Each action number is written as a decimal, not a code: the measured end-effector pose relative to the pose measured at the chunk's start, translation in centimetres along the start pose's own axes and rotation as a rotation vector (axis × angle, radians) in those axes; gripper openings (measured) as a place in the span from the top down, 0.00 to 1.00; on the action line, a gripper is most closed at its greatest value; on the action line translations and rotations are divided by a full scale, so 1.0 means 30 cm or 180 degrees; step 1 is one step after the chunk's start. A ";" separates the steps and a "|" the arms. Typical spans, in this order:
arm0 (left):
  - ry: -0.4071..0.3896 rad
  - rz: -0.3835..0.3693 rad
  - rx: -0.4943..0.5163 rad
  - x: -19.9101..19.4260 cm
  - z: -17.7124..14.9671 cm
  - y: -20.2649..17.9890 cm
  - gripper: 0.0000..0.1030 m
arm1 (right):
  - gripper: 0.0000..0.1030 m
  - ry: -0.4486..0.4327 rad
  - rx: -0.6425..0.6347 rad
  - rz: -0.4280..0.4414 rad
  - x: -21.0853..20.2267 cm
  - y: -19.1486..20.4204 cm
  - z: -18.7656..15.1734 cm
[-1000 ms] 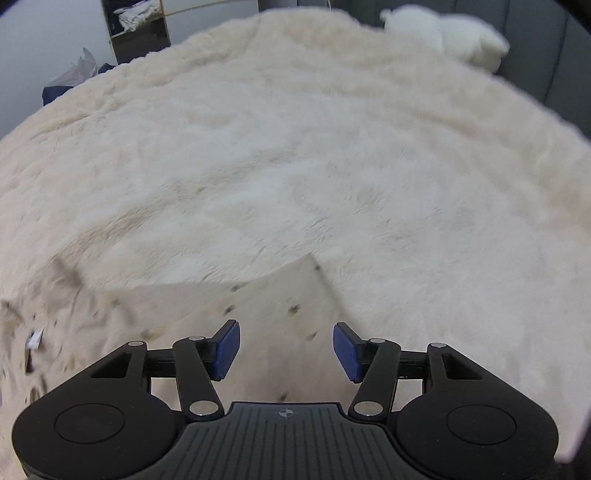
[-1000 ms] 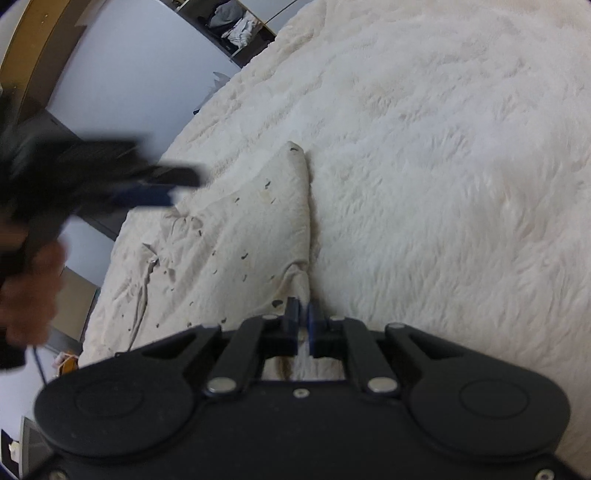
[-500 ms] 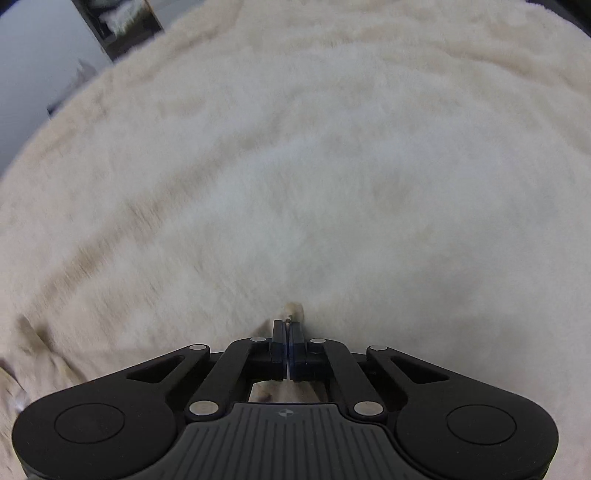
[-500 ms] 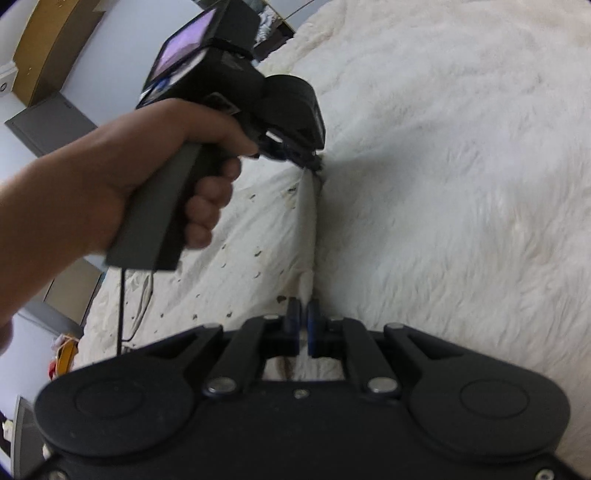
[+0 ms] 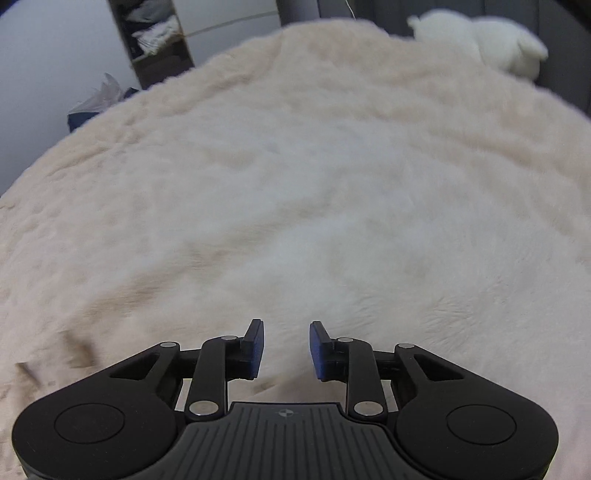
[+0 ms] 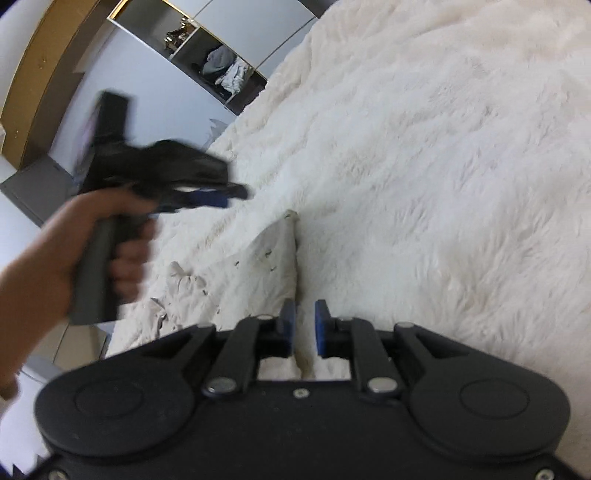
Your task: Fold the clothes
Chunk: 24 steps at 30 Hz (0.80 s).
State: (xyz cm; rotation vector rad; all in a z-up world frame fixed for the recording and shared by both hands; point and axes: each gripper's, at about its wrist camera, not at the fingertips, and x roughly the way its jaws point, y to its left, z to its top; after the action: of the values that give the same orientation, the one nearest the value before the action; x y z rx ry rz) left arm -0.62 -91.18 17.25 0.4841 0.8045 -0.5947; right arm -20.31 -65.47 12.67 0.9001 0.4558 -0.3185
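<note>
A cream garment with small dark specks [image 6: 258,273] lies on the fluffy white blanket [image 6: 443,166], its right edge folded into a straight line ending in a pointed corner. My right gripper [image 6: 304,325] is open just over the near end of that edge, holding nothing. My left gripper [image 6: 221,195] shows blurred in the right wrist view, lifted above the garment's far corner, held by a hand. In the left wrist view my left gripper [image 5: 286,343] is open and empty over the blanket [image 5: 295,184]; a blurred bit of the garment [image 5: 44,365] shows at lower left.
A white plush toy [image 5: 480,48] sits at the blanket's far right by a grey headboard. An open wardrobe shelf with clothes [image 5: 155,33] stands beyond the bed, also in the right wrist view [image 6: 225,74]. A plastic bag [image 5: 99,96] lies at the bed's far left edge.
Both grippers were shut on the garment's edge half a second ago; both have opened and let it go. The left gripper has lifted away from the far corner.
</note>
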 end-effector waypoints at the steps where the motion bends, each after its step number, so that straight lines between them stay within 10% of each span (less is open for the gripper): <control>1: -0.0058 -0.0022 0.0003 -0.065 -0.013 0.048 0.68 | 0.89 0.0005 -0.0038 0.0013 0.003 0.012 -0.004; 8: -0.0438 -0.0049 -0.0017 -0.568 -0.184 0.408 0.58 | 0.89 0.0123 -0.0630 0.0103 0.059 0.161 -0.060; 14: -0.0480 0.0104 -0.0296 -1.009 -0.547 0.775 0.53 | 0.98 0.0535 -0.0801 -0.0525 0.081 0.149 -0.146; 18: -0.0379 0.0298 -0.0229 -1.211 -0.823 0.935 0.46 | 0.75 0.0516 -0.0679 -0.0583 -0.050 0.149 -0.172; 24: -0.0222 0.0307 -0.0432 -1.325 -1.204 1.098 0.40 | 0.64 0.0515 -0.0740 -0.0389 -0.263 0.220 -0.287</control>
State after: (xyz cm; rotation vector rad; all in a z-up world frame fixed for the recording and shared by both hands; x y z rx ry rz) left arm -19.60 -32.99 32.18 0.3735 0.7455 -0.4621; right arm -26.24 -54.07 16.49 0.6748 0.6849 -0.2982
